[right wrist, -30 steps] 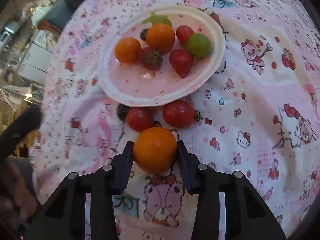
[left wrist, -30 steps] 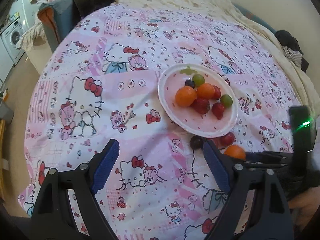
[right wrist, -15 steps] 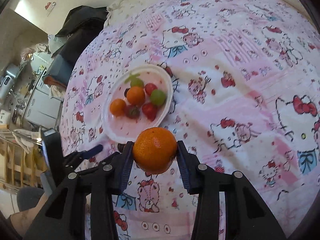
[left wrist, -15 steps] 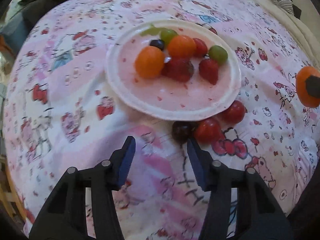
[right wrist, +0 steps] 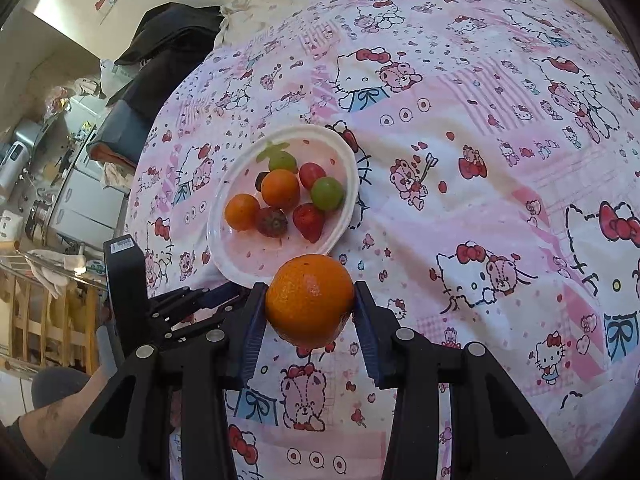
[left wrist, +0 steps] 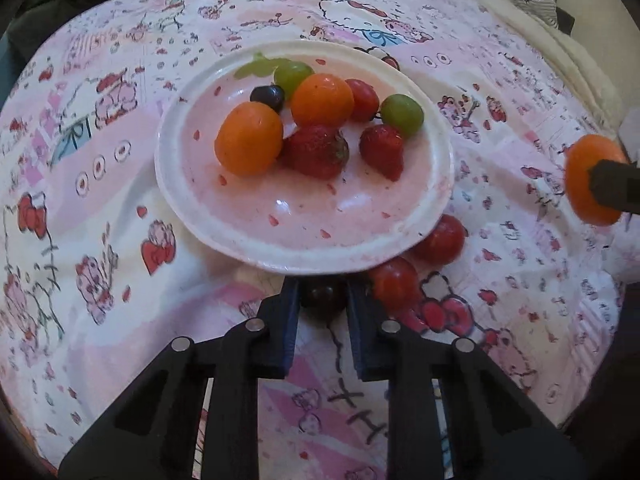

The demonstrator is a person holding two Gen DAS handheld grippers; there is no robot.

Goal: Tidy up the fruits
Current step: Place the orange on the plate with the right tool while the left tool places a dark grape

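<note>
A white plate (left wrist: 192, 208) on the Hello Kitty cloth holds two oranges, two strawberries, green grapes, a cherry tomato and a dark grape. My left gripper (left wrist: 323, 300) is shut on a dark grape (left wrist: 323, 295) lying just below the plate's near rim. Two cherry tomatoes (left wrist: 394, 282) lie on the cloth beside it. My right gripper (right wrist: 310, 304) is shut on an orange (right wrist: 309, 300) and holds it above the cloth, near the plate (right wrist: 236, 264). The same orange shows at the right edge of the left wrist view (left wrist: 582, 178).
The patterned cloth (right wrist: 480, 160) covers the whole surface. Dark clothing (right wrist: 168, 48) lies at its far edge. Shelves and appliances (right wrist: 48, 184) stand beyond the left side. The left gripper's body (right wrist: 132, 292) shows beside the plate in the right wrist view.
My left gripper moved in to the dark grape and closed on it. My right gripper lifted the orange off the cloth and now holds it steady.
</note>
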